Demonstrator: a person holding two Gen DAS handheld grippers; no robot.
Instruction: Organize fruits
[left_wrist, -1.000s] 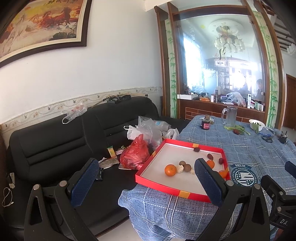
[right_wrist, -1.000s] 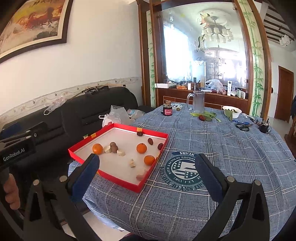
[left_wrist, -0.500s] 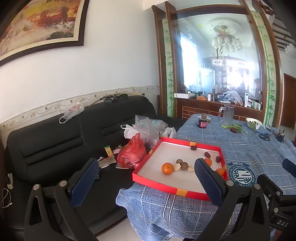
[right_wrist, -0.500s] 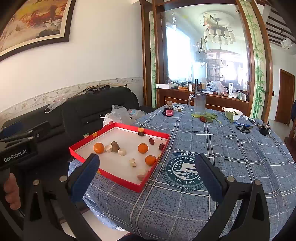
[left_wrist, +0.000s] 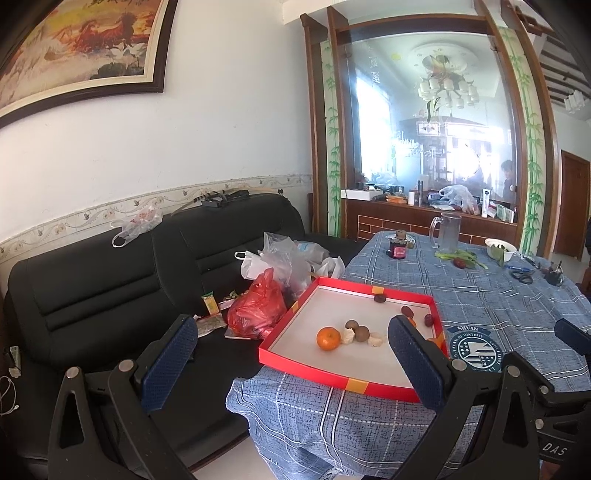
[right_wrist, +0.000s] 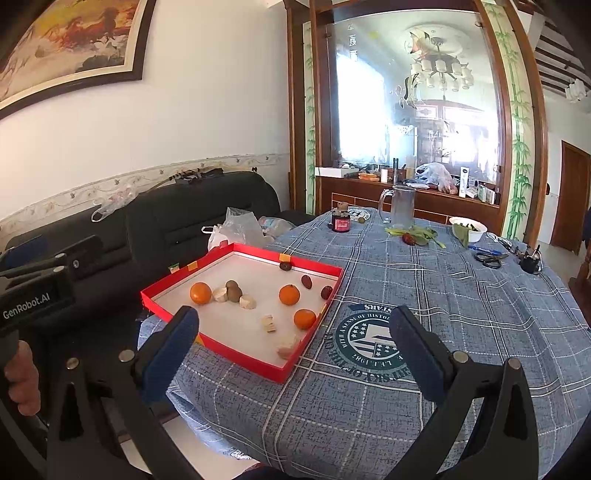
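Note:
A shallow red tray (left_wrist: 301, 369) (right_wrist: 236, 358) with a white floor lies at the near left corner of the blue checked table. In it are three oranges (right_wrist: 201, 293) (right_wrist: 289, 294) (right_wrist: 304, 318), two brown round fruits (right_wrist: 233, 290), several dark red dates (right_wrist: 306, 281) and pale fruit pieces (right_wrist: 269, 323). My left gripper (left_wrist: 291, 363) is open and empty, held off the table's left corner, short of the tray. My right gripper (right_wrist: 293, 352) is open and empty above the near table edge, the tray's near right corner between its fingers in view.
A black sofa (left_wrist: 110, 291) with plastic bags (left_wrist: 258, 314) stands left of the table. At the table's far side are a glass mug (right_wrist: 400, 206), a dark jar (right_wrist: 340, 220), greens with a red fruit (right_wrist: 415, 236), a white bowl (right_wrist: 468, 229) and scissors (right_wrist: 487, 258).
Both grippers have drifted slightly back and up from the table, so the tray looks a little farther away. Neither has opened, shut or taken hold of anything.

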